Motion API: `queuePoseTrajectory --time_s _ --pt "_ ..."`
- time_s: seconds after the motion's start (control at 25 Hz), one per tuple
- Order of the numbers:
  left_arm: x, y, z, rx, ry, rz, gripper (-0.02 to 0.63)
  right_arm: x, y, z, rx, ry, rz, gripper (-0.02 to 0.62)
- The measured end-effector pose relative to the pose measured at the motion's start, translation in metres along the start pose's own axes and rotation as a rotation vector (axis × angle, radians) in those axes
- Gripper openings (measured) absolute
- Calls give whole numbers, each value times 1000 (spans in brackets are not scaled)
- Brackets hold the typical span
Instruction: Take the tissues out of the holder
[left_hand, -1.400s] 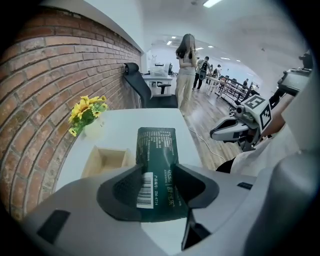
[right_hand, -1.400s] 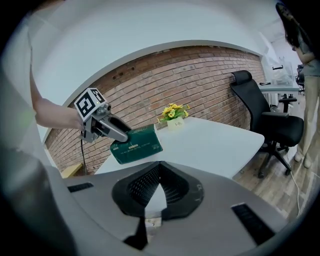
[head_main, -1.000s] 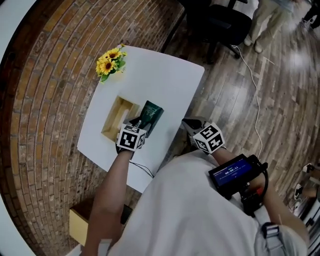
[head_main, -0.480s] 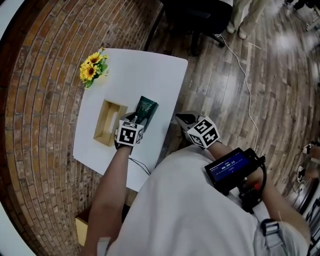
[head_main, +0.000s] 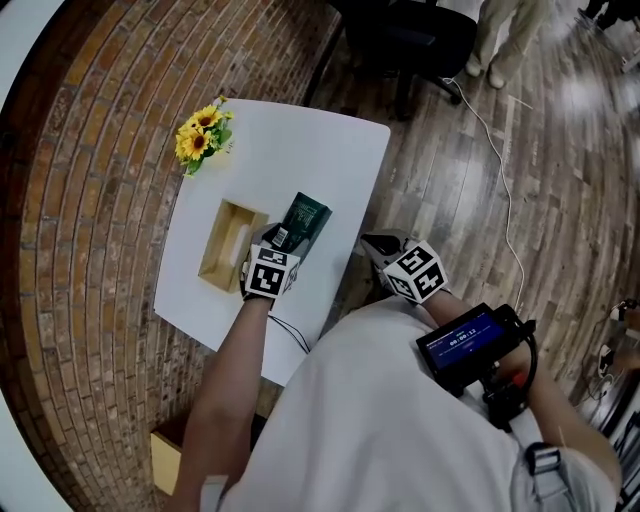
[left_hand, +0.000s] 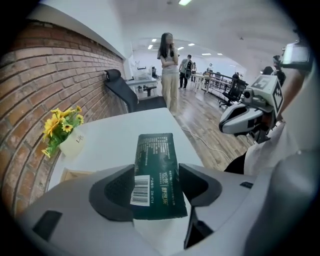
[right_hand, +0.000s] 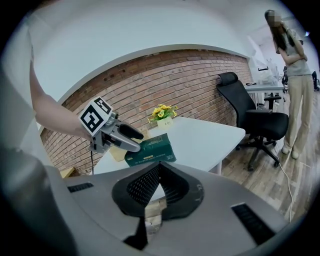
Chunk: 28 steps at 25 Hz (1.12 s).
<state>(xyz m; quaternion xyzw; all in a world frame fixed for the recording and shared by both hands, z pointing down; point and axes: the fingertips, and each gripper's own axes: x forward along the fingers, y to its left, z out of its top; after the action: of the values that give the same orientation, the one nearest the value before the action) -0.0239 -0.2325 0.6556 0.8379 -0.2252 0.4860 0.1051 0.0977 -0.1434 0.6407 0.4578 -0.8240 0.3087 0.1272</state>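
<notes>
A dark green tissue pack (head_main: 306, 217) lies on the white table (head_main: 310, 150), just right of the empty wooden holder (head_main: 222, 247). My left gripper (head_main: 279, 238) reaches over the pack's near end. In the left gripper view the pack (left_hand: 156, 150) lies between the jaws of my left gripper (left_hand: 156, 170), which have just been opening; the right pad stands a little off it. The holder's corner (left_hand: 70, 174) shows at the left. My right gripper (head_main: 372, 243) hangs off the table's right edge, shut and empty (right_hand: 160, 165). From there I see the pack (right_hand: 150, 149) under the left gripper (right_hand: 135, 141).
A vase of yellow flowers (head_main: 203, 137) stands at the table's far left corner. A black office chair (head_main: 410, 35) sits beyond the table, and a white cable (head_main: 505, 190) runs over the wooden floor. A brick wall borders the left side. A person (left_hand: 169, 65) stands farther off.
The head view has swung a little. My left gripper has sunk slightly over the tissue pack beside the holder. My right gripper has stayed where it was.
</notes>
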Motion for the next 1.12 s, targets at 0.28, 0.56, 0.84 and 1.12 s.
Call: queuePoseTrajectory --time_s 0.28,0.56,0.84,1.12 --pt "-45 -13 0 -159 -212 44 265 -10 15 0 -36 -7 18 5" --pt "-78 -33 -39 -326 -329 57 227 2 33 19 -120 -20 95 5" --pt "-109 -39 -83 -420 -364 171 50 15 63 38 -231 -12 187 5" --pt "-133 -42 -106 -535 -428 227 8 24 88 45 -287 -3 241 5"
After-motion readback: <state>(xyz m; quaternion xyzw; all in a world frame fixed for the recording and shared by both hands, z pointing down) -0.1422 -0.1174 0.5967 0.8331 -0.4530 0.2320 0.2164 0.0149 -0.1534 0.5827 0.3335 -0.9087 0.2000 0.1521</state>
